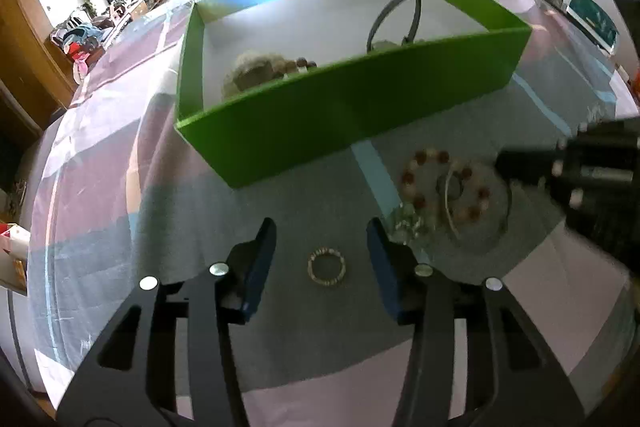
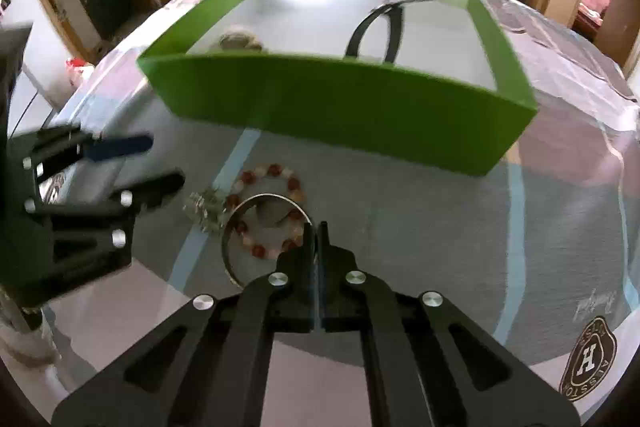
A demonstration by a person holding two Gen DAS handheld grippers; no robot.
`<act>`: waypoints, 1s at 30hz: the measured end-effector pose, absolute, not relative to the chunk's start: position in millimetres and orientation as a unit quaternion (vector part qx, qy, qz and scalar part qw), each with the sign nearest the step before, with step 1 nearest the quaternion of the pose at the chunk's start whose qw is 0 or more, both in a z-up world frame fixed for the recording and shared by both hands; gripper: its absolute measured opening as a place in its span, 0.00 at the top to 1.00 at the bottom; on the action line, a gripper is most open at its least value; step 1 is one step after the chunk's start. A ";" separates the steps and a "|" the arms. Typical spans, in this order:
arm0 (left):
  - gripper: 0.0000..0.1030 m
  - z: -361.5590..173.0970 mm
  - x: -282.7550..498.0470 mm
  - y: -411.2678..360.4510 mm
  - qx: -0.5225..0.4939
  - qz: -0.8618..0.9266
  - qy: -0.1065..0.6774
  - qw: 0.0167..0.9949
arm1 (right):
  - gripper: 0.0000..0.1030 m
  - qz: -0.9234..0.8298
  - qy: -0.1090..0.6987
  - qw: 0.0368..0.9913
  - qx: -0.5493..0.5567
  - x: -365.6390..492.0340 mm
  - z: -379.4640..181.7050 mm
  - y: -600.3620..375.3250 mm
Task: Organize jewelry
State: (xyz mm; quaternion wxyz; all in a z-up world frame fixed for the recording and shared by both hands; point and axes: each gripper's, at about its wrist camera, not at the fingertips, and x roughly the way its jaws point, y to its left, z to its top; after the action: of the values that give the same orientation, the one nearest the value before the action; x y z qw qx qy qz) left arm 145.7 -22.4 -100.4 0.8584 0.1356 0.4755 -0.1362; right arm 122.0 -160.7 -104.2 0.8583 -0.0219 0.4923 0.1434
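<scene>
The open green cardboard box (image 1: 352, 107) is sitting on the patchwork cloth-covered table (image 1: 160, 227), and it is already holding a dark loop of cord (image 1: 394, 19) and a string of dull brown beads (image 1: 260, 67). Several pieces are lying loose on the cloth just in front of the box.

The left gripper (image 1: 322, 247) is hovering with its jaws wide apart, and a small gold chain ring (image 1: 326, 266) is lying on the cloth between its blue pads (image 1: 260, 259), touching neither.

The right gripper (image 2: 316, 231) is carrying its jaws together. A thin silver bangle (image 2: 256, 201) passes right at its tips, but I cannot tell whether they are pinching the rim or only resting over it. The bangle is lying across a bracelet of red and pale round beads (image 2: 272, 173), with a small glittery cluster (image 2: 206, 209) just beside them.

For the gold ring, I would judge that the left tool needs lowering until its pads are nearly brushing the cloth, centred over the ring, then closing slowly; so flat a piece could easily slip out. Lifting the bangle should go gently, since it is overlapping the beaded bracelet and may drag it along.
</scene>
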 end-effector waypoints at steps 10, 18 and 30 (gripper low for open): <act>0.49 -103.9 132.3 -35.2 0.150 -0.157 0.473 0.854 | 1.00 0.054 0.467 0.882 0.044 145.6 -95.4 -206.8; 0.44 -98.2 122.4 -50.4 0.149 -0.194 0.459 0.854 | 0.93 0.081 0.494 0.865 0.040 152.2 -113.4 -199.6; 0.35 -84.6 128.6 -73.2 0.144 -0.212 0.448 0.857 | 0.50 0.047 0.490 0.870 0.009 117.2 -96.2 -228.1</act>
State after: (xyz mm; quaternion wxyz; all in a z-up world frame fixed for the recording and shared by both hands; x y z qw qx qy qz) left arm 128.6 -73.2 -84.6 0.8567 0.1437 0.4477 -0.2122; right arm 117.2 -228.1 -96.2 0.8704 0.0088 0.4900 0.0473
